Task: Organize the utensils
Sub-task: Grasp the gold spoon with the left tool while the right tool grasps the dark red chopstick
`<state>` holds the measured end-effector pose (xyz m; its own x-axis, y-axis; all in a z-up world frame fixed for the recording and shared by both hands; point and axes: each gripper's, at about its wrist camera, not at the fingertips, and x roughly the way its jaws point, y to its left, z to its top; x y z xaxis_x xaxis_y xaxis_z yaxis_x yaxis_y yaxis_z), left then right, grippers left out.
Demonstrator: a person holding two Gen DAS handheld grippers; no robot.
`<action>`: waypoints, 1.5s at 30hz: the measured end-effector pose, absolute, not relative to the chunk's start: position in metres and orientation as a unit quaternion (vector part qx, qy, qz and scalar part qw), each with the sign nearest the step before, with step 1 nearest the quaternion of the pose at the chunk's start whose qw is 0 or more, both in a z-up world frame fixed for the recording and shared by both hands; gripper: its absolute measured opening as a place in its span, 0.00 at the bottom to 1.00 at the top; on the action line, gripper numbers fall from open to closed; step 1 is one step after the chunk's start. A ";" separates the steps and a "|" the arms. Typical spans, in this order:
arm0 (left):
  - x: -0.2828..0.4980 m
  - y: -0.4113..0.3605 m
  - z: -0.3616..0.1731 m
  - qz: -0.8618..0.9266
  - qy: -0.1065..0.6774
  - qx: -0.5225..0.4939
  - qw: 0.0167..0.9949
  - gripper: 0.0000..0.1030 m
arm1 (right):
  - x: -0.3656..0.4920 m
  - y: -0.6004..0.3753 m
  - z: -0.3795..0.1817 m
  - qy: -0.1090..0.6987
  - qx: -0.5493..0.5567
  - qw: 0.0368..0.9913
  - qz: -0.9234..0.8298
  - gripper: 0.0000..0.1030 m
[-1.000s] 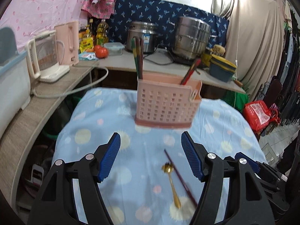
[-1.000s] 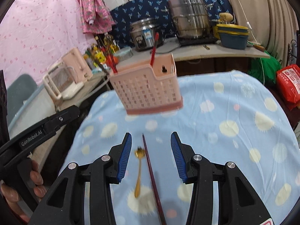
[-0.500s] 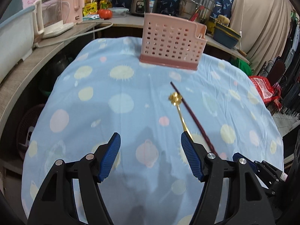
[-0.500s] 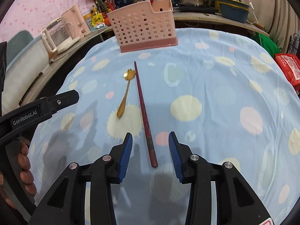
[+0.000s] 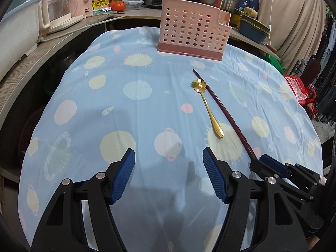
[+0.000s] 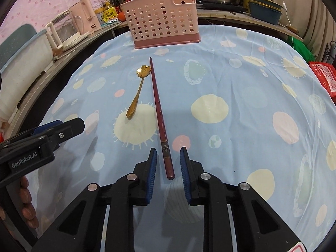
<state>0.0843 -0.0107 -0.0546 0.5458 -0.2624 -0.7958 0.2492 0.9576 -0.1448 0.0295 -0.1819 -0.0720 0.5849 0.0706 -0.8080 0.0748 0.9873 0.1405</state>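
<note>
Between the closing right gripper [image 6: 167, 159] jaws (untouched) lies the chopstick [image 6: 160, 124].

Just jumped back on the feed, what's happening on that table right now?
A person is tidying utensils with a handheld claw in each hand. The right claw is low over the blue cloth, closing around the thick end of the dark red chopstick, with its pads not yet touching it. The left claw hangs open and empty nearby. The gold spoon lies beside the chopstick, untouched. The pink utensil basket stands at the far end.
</note>
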 end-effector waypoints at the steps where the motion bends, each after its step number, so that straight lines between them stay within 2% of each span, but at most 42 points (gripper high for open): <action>1: 0.084 -0.011 -0.055 -0.147 0.455 -0.007 0.879 0.61 | 0.030 -0.181 -0.073 0.456 0.078 0.887 -0.002 0.18; 5: 0.085 -0.012 -0.055 -0.148 0.455 -0.007 0.878 0.61 | 0.032 -0.181 -0.073 0.456 0.076 0.887 -0.003 0.09; 15: 0.087 -0.021 -0.057 -0.160 0.462 -0.008 0.872 0.62 | 0.029 -0.191 -0.073 0.452 0.096 0.887 -0.011 0.07; 27: 0.103 -0.070 -0.062 -0.201 0.468 0.004 0.861 0.61 | 0.022 -0.202 -0.074 0.452 0.117 0.884 -0.014 0.07; 30: 0.111 -0.077 -0.070 -0.203 0.478 0.005 0.855 0.50 | 0.023 -0.203 -0.074 0.452 0.121 0.884 -0.012 0.07; 35: 0.117 -0.080 -0.076 -0.192 0.476 0.017 0.858 0.38 | 0.025 -0.206 -0.075 0.452 0.130 0.883 -0.008 0.07; 38: 0.119 -0.078 -0.076 -0.190 0.474 0.018 0.859 0.24 | 0.026 -0.206 -0.075 0.452 0.132 0.882 -0.006 0.07; 40: 0.120 -0.074 -0.076 -0.192 0.476 0.015 0.858 0.11 | 0.026 -0.206 -0.075 0.452 0.134 0.882 -0.005 0.07; 45: 0.117 -0.066 -0.074 -0.196 0.478 0.005 0.856 0.10 | 0.025 -0.205 -0.072 0.451 0.137 0.882 -0.003 0.07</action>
